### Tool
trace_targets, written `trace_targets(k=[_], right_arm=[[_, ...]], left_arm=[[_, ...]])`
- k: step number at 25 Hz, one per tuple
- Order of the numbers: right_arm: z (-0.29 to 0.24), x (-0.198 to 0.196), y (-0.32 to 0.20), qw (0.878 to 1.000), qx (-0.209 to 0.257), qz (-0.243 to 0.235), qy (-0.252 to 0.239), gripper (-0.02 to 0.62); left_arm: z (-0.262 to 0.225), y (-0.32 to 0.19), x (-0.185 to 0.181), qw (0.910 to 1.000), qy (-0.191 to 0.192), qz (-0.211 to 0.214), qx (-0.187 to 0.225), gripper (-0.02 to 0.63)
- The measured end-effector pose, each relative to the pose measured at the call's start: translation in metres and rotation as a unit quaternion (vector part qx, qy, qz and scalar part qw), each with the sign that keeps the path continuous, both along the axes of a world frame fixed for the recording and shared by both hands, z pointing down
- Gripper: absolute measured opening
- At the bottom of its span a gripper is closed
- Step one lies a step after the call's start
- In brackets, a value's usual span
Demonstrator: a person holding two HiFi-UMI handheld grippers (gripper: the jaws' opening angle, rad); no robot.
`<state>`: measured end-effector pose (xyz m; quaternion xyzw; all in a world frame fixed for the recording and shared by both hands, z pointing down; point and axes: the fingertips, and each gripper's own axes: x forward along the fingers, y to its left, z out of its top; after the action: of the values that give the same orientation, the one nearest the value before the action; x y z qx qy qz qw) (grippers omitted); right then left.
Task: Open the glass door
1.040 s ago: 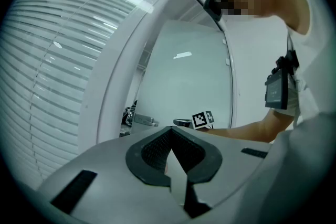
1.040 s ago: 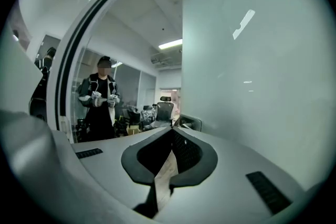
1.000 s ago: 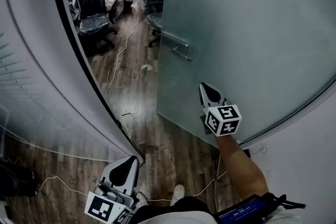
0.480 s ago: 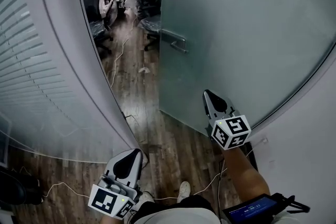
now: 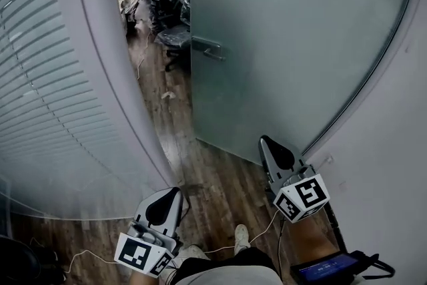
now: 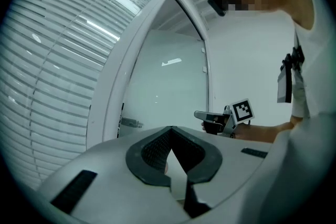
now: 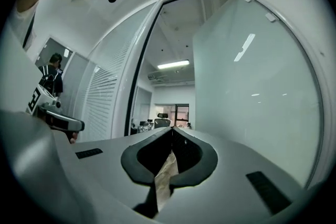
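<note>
The frosted glass door (image 5: 280,43) stands swung inward, and its metal handle (image 5: 208,48) shows at the near edge. My right gripper (image 5: 265,139) is shut and empty, a short way back from the glass and touching nothing. My left gripper (image 5: 176,190) is low by the doorframe, shut and empty too. In the left gripper view the shut left gripper (image 6: 171,129) points at the door (image 6: 168,92), with the handle (image 6: 130,123) and the right gripper (image 6: 202,115) beyond. The right gripper view looks over my right gripper (image 7: 171,130) through the open doorway beside the door (image 7: 247,92).
A partition with blinds (image 5: 47,77) and a pale doorframe (image 5: 100,43) line the left. Office chairs (image 5: 170,33) stand in the room beyond. Cables (image 5: 220,247) trail over the wooden floor. A white wall (image 5: 387,163) closes the right. A small screen (image 5: 323,268) sits on the right forearm.
The right gripper has drawn back from the glass door, lower in the head view. The left gripper has shifted slightly. The door and handle now appear farther off.
</note>
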<state>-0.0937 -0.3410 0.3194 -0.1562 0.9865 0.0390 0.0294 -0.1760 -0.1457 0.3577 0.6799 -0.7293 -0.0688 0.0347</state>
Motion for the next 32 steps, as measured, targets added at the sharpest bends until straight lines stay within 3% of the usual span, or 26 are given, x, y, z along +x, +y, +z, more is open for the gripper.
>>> trace_targets(k=[11,16,21,32], right_arm=[[0.006,0.069,0.081,1.000,0.010,0.008,-0.019,0.002],[0.035,0.113,0.124,1.000,0.005,-0.012,-0.024,0.003],[0.009,0.138,0.154,0.999,0.005,-0.030,-0.013,0.002],[-0.025,0.221,0.217,0.999,-0.005,-0.041,-0.001,0.003]], left_arm=[[0.004,0.031,0.022,0.9997,-0.010,0.020,0.010,-0.006],[0.021,0.066,0.066,0.9996,-0.022,0.014,0.012,-0.006],[-0.002,0.092,0.087,0.9999,-0.008,0.002,0.007,-0.006],[-0.040,0.157,0.172,1.0000,-0.009,-0.002,0.002,-0.006]])
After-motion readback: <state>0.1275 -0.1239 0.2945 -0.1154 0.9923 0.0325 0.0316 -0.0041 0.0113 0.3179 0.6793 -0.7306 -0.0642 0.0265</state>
